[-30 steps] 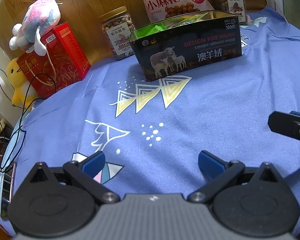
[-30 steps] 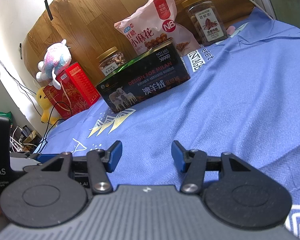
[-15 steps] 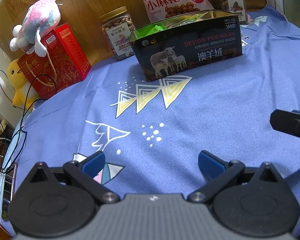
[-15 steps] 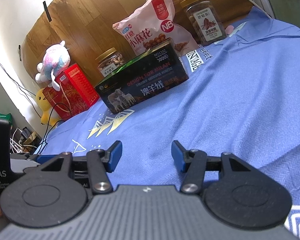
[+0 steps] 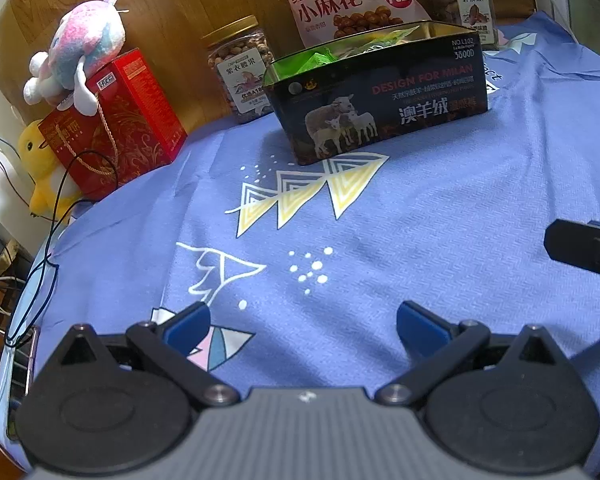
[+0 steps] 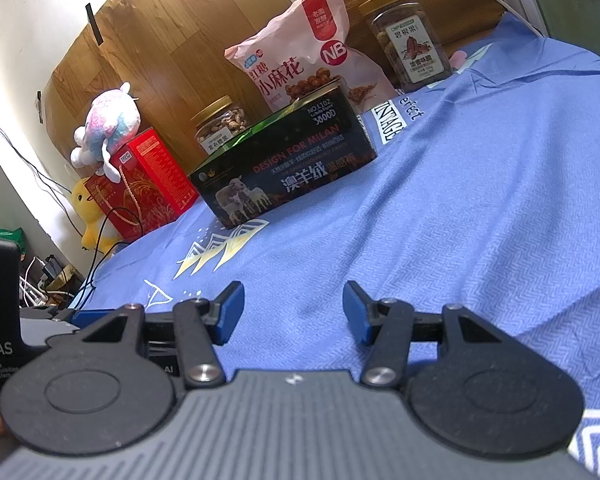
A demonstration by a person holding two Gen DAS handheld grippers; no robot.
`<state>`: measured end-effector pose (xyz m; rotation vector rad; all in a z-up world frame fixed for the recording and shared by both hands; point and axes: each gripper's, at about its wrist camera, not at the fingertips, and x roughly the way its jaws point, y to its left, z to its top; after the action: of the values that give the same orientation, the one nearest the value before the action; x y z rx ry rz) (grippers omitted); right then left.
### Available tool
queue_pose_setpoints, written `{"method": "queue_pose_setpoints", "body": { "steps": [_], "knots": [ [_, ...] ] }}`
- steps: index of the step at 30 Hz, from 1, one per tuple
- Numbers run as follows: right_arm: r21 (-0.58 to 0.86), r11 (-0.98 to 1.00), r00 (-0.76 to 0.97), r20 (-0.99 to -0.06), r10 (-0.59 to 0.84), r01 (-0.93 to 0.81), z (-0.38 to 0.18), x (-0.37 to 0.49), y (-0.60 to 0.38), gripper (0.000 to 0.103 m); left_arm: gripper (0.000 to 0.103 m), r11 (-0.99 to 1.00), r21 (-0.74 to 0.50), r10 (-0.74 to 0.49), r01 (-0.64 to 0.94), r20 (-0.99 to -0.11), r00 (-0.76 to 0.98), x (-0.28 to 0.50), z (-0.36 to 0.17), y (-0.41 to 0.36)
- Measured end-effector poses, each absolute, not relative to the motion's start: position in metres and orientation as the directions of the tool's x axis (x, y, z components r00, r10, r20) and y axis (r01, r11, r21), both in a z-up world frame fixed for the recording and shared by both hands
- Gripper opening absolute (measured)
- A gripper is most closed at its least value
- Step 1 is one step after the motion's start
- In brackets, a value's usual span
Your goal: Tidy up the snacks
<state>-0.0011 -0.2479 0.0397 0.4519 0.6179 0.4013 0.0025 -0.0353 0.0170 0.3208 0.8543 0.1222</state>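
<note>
Nothing moved, tin beyond spread jaws

The right gripper, fingers apart and empty, hovers over the blue cloth, facing the dark tin.

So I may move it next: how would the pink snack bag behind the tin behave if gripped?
The pink snack bag is soft film, so it would probably crumple and sag. It looks puffy and light, and its glossy surface may slip.
</note>
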Motion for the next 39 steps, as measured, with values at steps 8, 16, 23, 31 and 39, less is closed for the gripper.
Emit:
{"method": "queue_pose_setpoints", "body": {
  "steps": [8,16,23,31,39],
  "knots": [
    [0.515,0.828,0.745,-0.458,0.485,-0.222,0.0398,-0.0011,-0.2483,0.057,0.103,0.944,0.328,0.235,0.022,-0.719,0.654,0.003,0.0165,-0.0357],
    [0.516,0.827,0.745,-0.457,0.485,-0.222,0.0399,-0.0014,-0.2484,0.057,0.103,0.94,0.341,0.249,0.013,-0.712,0.657,0.0014,0.0173,-0.0369],
    [0.518,0.826,0.745,-0.457,0.486,-0.222,0.0406,-0.0012,-0.2497,0.058,0.103,0.937,0.35,0.256,0.012,-0.708,0.658,0.0013,0.017,-0.0375],
    [0.518,0.826,0.745,-0.456,0.486,-0.222,0.0406,-0.0014,-0.2495,0.058,0.103,0.935,0.354,0.259,0.012,-0.705,0.66,0.0007,0.0165,-0.039],
    [0.52,0.825,0.745,-0.454,0.488,-0.223,0.0415,-0.0008,-0.2507,0.058,0.103,0.928,0.372,0.269,0.011,-0.691,0.671,-0.0003,0.0176,-0.0404]
  ]
}}
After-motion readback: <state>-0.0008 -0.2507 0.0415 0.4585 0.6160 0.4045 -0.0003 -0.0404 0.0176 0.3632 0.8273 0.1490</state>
